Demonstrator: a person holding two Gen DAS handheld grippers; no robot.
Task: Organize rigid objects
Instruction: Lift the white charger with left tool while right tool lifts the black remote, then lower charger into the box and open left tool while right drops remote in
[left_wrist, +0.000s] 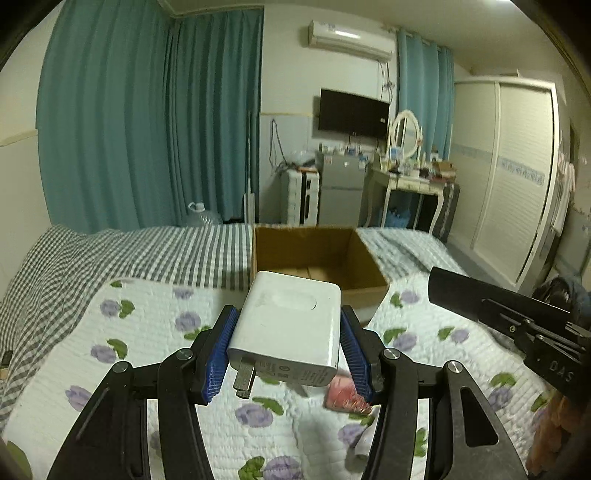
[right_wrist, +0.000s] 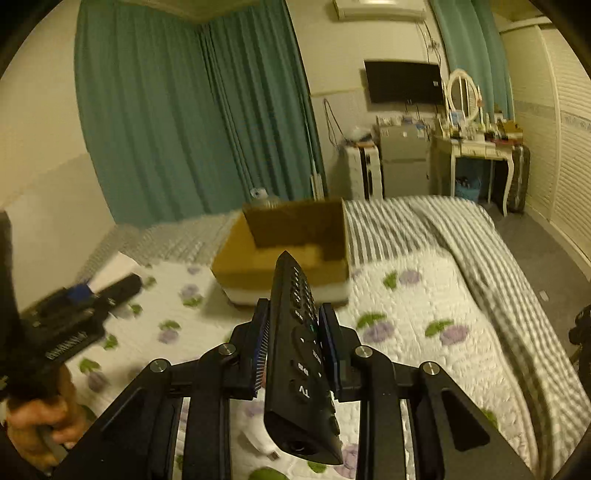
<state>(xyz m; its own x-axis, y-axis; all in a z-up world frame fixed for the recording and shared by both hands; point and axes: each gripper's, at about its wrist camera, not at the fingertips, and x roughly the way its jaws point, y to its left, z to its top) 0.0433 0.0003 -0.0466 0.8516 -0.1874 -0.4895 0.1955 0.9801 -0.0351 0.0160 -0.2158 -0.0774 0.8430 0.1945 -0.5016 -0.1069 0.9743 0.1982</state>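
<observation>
Both loads are up off the bed and facing the open cardboard box that sits on the floral quilt, so this looks like the carrying step, with the drop into the box yet to come. The left hand-held gripper is clenched on a white wall charger, its blue ribbed pads pressing the two side faces, the metal plug prongs pointing back toward the camera and the body jutting out toward the box. The right hand-held gripper is closed narrowly around a black TV remote, held about mid-length on its edges, buttons showing, its far tip aimed at the box and its near end hanging low. A pinkish item lies on the quilt beneath the left gripper; I cannot tell what it is. Next, I judge, each gripper needs to travel forward over the box rim and open only once its load is above the bare bottom.
</observation>
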